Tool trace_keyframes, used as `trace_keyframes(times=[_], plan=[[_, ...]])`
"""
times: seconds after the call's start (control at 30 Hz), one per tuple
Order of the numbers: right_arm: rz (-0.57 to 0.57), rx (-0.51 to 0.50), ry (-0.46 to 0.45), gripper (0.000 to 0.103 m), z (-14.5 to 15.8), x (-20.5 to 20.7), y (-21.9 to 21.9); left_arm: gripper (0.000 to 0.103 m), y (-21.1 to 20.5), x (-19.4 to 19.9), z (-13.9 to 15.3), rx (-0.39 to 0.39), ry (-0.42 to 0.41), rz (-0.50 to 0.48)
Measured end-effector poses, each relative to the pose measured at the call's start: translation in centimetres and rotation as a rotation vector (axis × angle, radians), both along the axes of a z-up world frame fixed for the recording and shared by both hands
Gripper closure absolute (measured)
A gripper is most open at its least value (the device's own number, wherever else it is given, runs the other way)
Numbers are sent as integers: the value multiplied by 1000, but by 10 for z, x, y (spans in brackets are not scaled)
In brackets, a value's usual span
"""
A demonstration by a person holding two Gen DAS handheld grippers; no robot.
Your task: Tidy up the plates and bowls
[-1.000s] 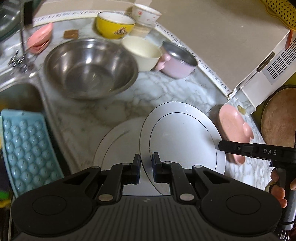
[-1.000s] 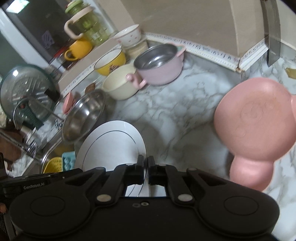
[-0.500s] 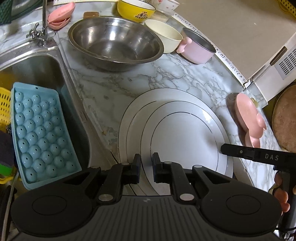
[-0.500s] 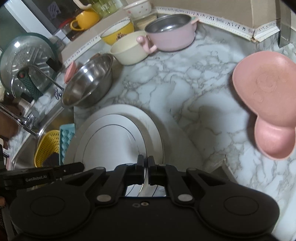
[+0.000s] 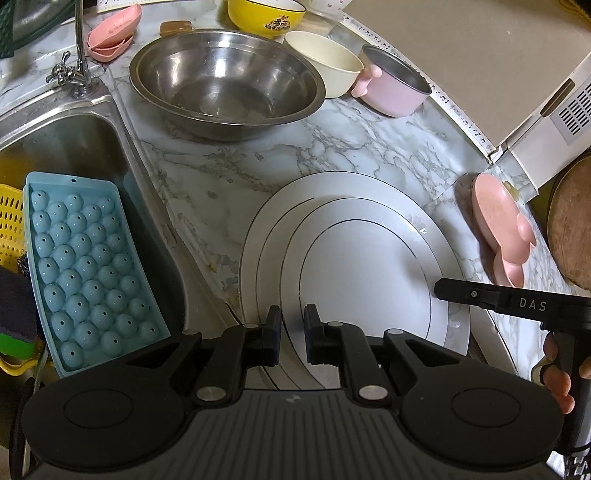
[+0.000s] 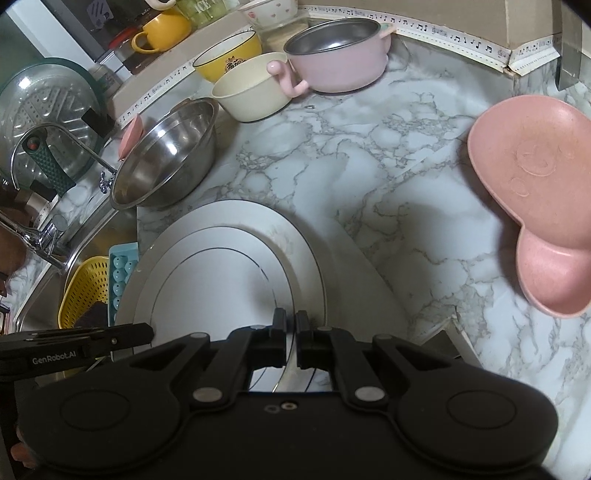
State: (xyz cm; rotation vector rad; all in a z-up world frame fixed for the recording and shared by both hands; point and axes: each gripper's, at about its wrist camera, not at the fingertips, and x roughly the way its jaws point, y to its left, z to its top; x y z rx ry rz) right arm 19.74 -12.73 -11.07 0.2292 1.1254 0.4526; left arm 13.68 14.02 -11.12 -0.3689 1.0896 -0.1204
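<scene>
A white plate (image 5: 369,273) with a thin dark ring lies nearly flat on a larger white plate (image 5: 258,254) on the marble counter. My left gripper (image 5: 293,332) is shut on the upper plate's near rim. My right gripper (image 6: 291,325) is shut on its rim at the opposite side and shows in the left wrist view as a black finger (image 5: 454,291). In the right wrist view the upper plate (image 6: 218,291) covers most of the larger plate (image 6: 243,218), and the left gripper (image 6: 146,334) reaches in from the left.
A steel bowl (image 5: 225,81), yellow bowl (image 5: 266,16), cream bowl (image 5: 325,61) and pink pot (image 5: 395,88) line the back. A pink mushroom-shaped dish (image 6: 532,177) lies to the right. The sink (image 5: 74,140) with a blue ice tray (image 5: 85,273) is on the left.
Both grippers have come down with the white plate; it went from tilted above the counter to almost flat on the larger plate. Both grips are unchanged.
</scene>
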Motion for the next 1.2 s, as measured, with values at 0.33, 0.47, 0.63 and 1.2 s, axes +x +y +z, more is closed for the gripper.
trace_keyframes(times=[0.33,0.47,0.63,1.2], plan=[[-3,9,18,97,-1,3,1,91,13,-1,-2,-78,25,-8],[-3,8,20,97,-1,3,2,91,15,-2,-1,-87,28,-12],[-4,2,19,97,-1,3,3,91,18,-5,2,-97,22,-18],[17,-53,-36,83,9,-7,13,91,8,-22,23,26,-79,-49]])
